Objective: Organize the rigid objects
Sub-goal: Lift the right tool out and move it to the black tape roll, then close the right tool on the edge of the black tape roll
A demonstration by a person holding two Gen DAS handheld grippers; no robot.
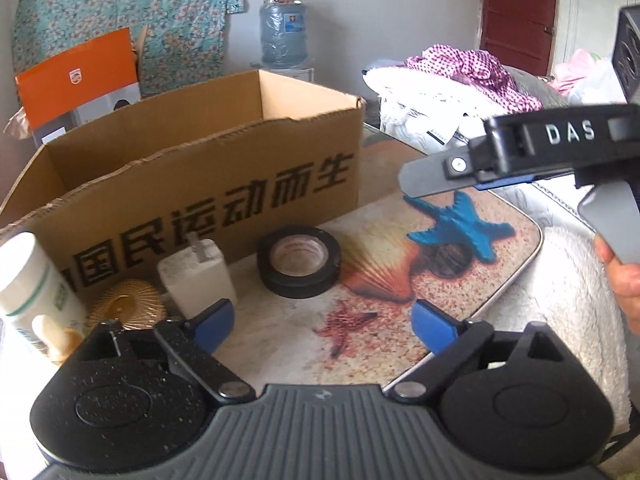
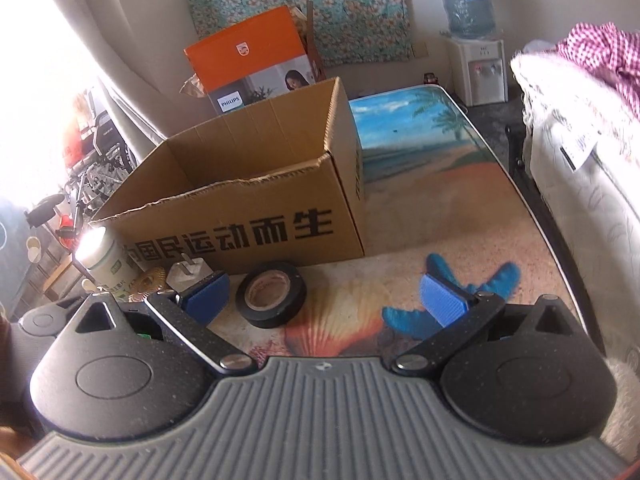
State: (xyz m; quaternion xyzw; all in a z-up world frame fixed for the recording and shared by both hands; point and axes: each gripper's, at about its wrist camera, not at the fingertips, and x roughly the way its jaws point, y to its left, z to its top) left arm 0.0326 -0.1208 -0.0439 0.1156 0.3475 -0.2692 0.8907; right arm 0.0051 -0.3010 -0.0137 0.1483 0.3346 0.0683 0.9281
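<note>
table (image 2: 460,216) lies bare right of cardboard box (image 2: 256,232).

Both views look forward and down from close above the desk (image 1: 500,216) edge. Each faces the box (image 1: 208,184) and tape (image 1: 298,266); the left view also catches the right claw (image 1: 500,172).

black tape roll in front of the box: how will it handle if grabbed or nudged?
The black tape roll lies flat on the table, so a nudge would probably slide it, not roll it. It looks stiff: a thick wound ring on a cardboard core, likely holding shape under the pads. Set on edge it would probably roll. The open left gripper seems wide enough to span it.
</note>
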